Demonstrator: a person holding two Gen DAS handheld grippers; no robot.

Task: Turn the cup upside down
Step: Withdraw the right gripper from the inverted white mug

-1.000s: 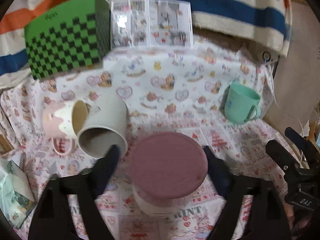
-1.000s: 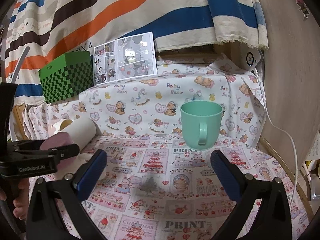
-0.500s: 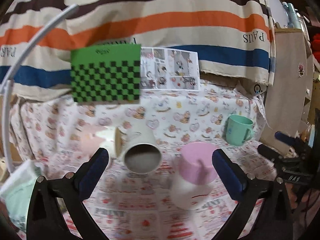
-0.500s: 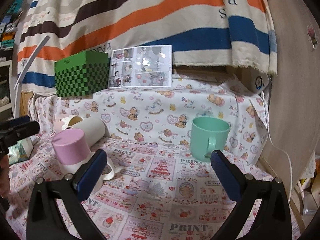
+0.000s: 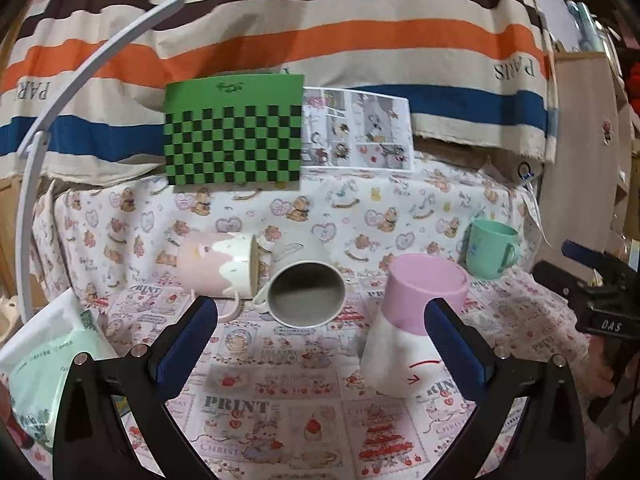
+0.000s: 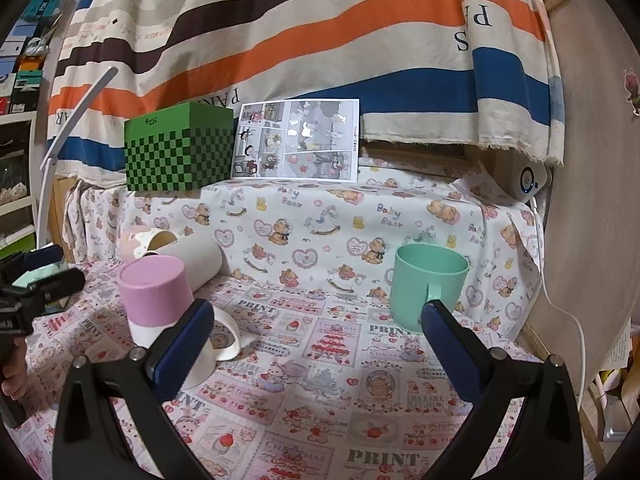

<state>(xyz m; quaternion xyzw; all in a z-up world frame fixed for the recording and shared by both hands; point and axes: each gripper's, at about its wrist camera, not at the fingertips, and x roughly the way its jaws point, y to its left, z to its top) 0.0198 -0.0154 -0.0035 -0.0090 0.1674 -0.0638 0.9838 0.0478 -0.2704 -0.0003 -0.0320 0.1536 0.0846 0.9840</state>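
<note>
A pink-and-white cup (image 5: 416,320) stands upside down on the printed cloth, also in the right wrist view (image 6: 158,300) with its handle toward me. A beige mug (image 5: 306,292) lies on its side, mouth toward me. A pink-and-cream mug (image 5: 218,262) lies on its side beside it. A mint green cup (image 5: 490,254) stands upright at the right, also in the right wrist view (image 6: 428,288). My left gripper (image 5: 320,344) is open and empty, back from the cups. My right gripper (image 6: 316,344) is open and empty, near the green cup.
A green checkered box (image 5: 234,138) and a photo sheet (image 5: 358,134) stand on the raised ledge behind. A tissue pack (image 5: 44,368) lies at the left. A white curved lamp arm (image 5: 52,112) rises at left. A wooden panel (image 6: 592,200) bounds the right.
My left gripper has opened off the pink-and-white cup, risen and pulled back, leaving it upside down. My right gripper has drawn back slightly.
</note>
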